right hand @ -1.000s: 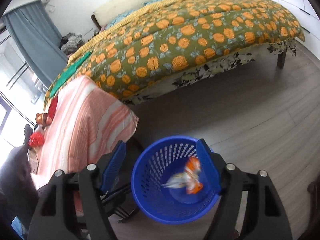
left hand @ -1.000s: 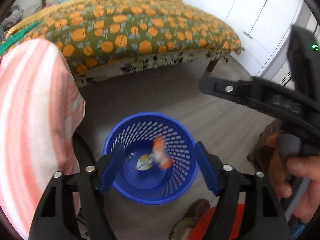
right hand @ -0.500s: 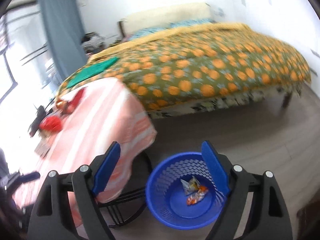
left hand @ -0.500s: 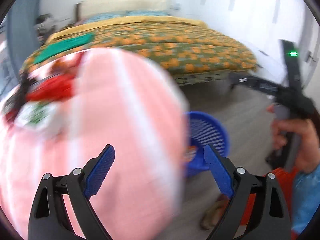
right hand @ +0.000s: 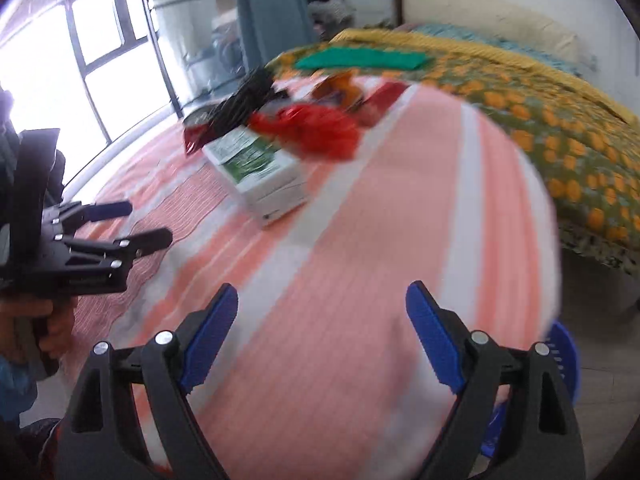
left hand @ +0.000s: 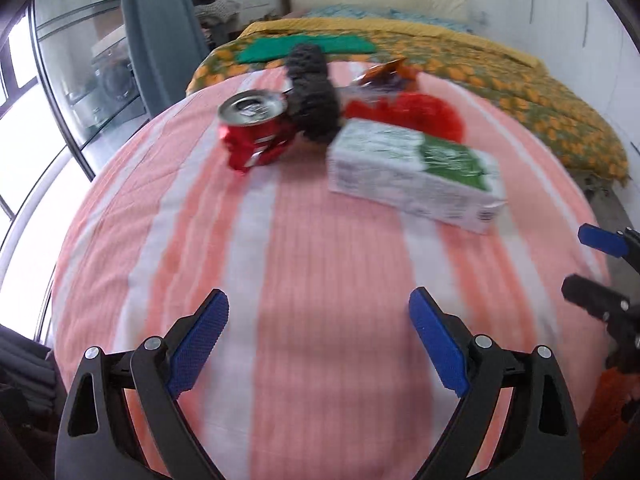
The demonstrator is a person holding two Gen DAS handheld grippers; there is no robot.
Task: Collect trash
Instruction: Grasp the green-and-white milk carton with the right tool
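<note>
While both views are smeared by motion, the trash sits in a cluster at the upper middle of the striped tablecloth [left hand: 320, 280]. A white-and-green carton [left hand: 416, 172] lies flat, its long axis running from upper left to lower right in the left wrist view. A crushed red can [left hand: 252, 132] tilts its top toward the camera, beside a dark rough object [left hand: 312, 96], a red bag [left hand: 404, 112] and an orange wrapper [left hand: 384, 76]. Bare cloth fills the room between the trash and both grippers. The left gripper [left hand: 318, 344] and right gripper [right hand: 320, 336] are released and empty, their jaws having just been opening. A second ago both hung over the blue basket [right hand: 564, 360], now at the table's lower right edge.
</note>
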